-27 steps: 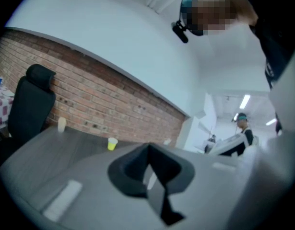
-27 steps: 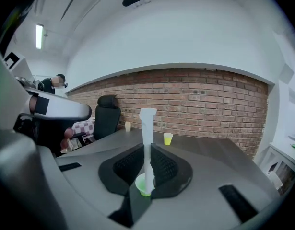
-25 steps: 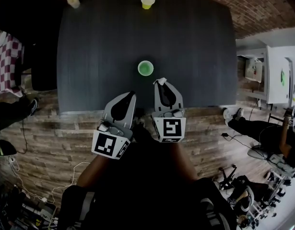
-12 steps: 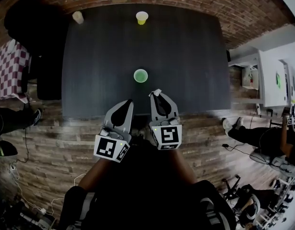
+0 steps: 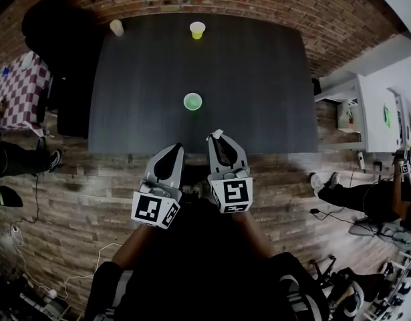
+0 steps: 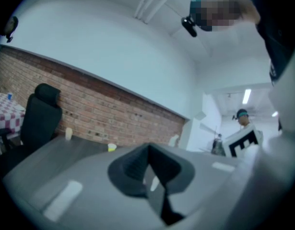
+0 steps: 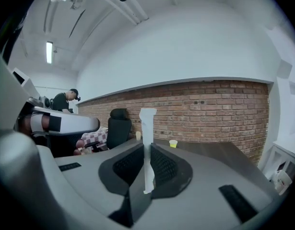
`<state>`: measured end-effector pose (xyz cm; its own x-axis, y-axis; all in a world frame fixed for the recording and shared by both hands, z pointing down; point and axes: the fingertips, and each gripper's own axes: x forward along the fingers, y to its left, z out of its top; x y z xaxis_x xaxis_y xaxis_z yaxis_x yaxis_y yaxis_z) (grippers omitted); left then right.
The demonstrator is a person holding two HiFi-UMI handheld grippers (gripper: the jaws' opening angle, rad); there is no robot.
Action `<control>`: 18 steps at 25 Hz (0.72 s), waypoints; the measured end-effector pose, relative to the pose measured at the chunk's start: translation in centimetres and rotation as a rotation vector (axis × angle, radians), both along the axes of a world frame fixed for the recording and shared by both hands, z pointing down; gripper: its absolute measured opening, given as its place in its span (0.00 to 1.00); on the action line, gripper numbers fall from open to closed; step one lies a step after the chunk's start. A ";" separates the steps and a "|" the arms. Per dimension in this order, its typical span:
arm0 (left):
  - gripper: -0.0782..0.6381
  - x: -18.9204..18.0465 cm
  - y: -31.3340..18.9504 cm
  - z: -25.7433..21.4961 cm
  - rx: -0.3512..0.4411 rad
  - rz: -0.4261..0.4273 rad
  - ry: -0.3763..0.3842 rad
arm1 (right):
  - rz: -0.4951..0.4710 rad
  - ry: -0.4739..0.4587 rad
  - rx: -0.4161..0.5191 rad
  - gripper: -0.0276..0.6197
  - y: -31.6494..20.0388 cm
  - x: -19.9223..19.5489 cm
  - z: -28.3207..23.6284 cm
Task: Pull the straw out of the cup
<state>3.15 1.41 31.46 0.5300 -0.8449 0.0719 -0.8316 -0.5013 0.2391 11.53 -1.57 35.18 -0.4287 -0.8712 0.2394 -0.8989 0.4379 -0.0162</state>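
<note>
At table [image 5: 258, 79] edge, lower centre — right gripper [image 5: 218, 139] pinches straw [image 7: 147, 128]; left gripper [image 5: 177, 149] closed, empty — cup [image 5: 192, 101] mid-table.

Your left gripper [image 6: 149, 150] and right gripper [image 7: 146, 148] have matt grey plastic shells, and their black pads [image 7: 165, 167] are ribbed. The straw [image 7: 147, 123] looks like white matt paper. The table [image 5: 258, 79] is dark, matt and finely grained. The floor [image 5: 78, 199] is rough wood planking and the wall [image 5: 272, 2] is bare brick. The green cup [image 5: 192, 101] looks like smooth plastic.
</note>
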 end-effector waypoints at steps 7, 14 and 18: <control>0.11 0.0 3.5 -0.5 -0.003 -0.020 -0.010 | -0.026 -0.025 0.014 0.10 2.6 0.1 -1.1; 0.12 -1.3 4.7 -0.6 -0.009 0.007 -0.005 | -0.012 -0.040 0.011 0.10 4.4 -0.7 -1.8; 0.11 -1.6 4.5 -0.9 -0.007 0.030 -0.001 | -0.007 -0.040 0.002 0.10 4.6 -1.1 -2.4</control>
